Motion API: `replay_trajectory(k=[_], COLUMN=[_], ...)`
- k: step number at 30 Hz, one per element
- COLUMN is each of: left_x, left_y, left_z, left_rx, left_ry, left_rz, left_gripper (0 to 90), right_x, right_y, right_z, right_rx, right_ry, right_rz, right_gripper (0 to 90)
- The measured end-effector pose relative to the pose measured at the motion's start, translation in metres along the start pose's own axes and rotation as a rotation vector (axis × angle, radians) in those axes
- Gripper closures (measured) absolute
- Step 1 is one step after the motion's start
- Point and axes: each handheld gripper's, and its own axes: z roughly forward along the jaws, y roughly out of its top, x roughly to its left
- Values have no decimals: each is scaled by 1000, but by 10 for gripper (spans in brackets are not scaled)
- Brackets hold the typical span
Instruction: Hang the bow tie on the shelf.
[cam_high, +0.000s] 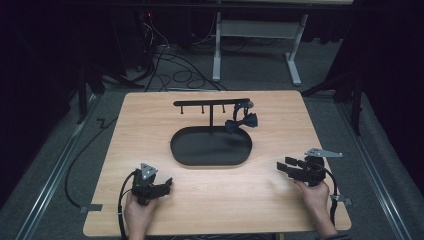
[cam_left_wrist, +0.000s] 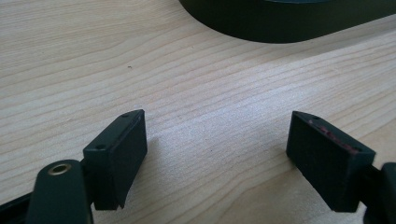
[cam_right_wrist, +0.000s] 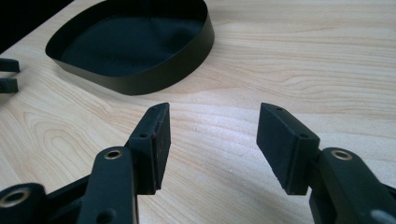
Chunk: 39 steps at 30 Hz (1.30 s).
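A black oval tray lies at the middle of the wooden table. Behind it stands a black T-shaped rack with small hooks. A black bow-shaped piece hangs from the rack's right end, just over the tray's back rim. My left gripper rests low at the front left, open and holding nothing. My right gripper sits at the front right, also open with bare wood between its jaws. The tray's dark wall lies ahead of the left jaws, and the tray is up and left of the right jaws.
Bare wood spreads between both grippers and the tray. The tips of the other gripper peek in at the left edge of the right gripper view. Beyond the table are cables on grey carpet and a white table frame.
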Motion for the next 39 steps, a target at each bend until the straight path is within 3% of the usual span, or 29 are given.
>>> replay_trajectory(k=[39], left_x=[0], left_y=[0], left_z=[0], left_rx=[0], left_ry=[0], left_rz=[1], left_gripper=[206], right_x=[17], right_y=[-16], right_z=[23], right_rx=[71], right_ry=[-56], right_rz=[-77], right_gripper=[462])
